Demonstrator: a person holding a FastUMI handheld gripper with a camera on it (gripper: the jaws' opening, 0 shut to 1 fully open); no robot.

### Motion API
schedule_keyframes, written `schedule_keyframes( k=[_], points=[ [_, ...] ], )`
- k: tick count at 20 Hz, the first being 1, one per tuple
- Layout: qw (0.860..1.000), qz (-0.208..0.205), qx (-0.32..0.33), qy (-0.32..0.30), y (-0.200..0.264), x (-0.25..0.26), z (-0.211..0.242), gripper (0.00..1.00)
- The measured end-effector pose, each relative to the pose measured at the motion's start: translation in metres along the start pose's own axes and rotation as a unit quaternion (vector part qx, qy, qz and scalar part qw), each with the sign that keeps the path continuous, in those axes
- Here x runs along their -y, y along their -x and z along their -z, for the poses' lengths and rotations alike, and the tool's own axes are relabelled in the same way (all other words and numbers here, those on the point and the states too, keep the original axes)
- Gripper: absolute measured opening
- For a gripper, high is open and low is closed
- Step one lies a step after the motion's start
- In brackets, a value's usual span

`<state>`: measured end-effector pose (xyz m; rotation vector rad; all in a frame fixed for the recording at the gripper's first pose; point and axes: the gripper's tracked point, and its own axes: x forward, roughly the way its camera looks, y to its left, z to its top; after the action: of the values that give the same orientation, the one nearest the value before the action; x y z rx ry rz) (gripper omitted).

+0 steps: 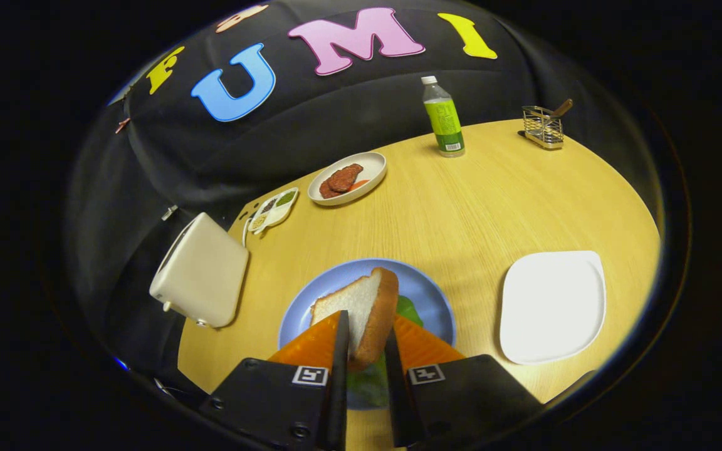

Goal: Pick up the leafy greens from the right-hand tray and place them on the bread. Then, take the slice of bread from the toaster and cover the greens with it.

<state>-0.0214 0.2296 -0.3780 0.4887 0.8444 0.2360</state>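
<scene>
above the round blue plate (436, 300) my gripper (366, 347) is clenched on a slice of white bread with a tan crust (361, 310), both fingers pressing its faces so it stands on edge. green leafy greens (410, 308) already lie on that plate, peeking out beside and under the slice; the bottom bread i cannot make out beneath them. to finish well, i judge i should tip the slice flat, centre it over the greens, lower until it rests, then let go without dragging the leaves. left of the plate the cream toaster (201, 275) sits with no slice visible. right of the plate the white square tray (552, 307) lies bare. beyond the plate, a white oval dish (370, 164) holds brown meat (343, 178).
</scene>
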Motion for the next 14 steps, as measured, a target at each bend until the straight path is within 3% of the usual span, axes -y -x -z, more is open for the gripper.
schedule_keyframes(
  k=[2,3,6,7,9,14],
  points=[
    [1.000,0.019,-0.001,0.014,-0.001,0.010,0.001,0.43],
    [0.999,0.028,-0.001,0.025,0.001,0.016,0.001,0.56],
    [0.998,0.038,0.005,0.054,0.008,0.025,-0.004,0.70],
    [0.997,0.042,0.009,0.064,0.013,0.027,-0.006,0.82],
    [0.996,0.043,0.022,0.081,0.024,0.028,-0.017,0.95],
    [0.984,0.045,0.098,0.141,0.076,0.031,-0.090,0.99]
  ],
)
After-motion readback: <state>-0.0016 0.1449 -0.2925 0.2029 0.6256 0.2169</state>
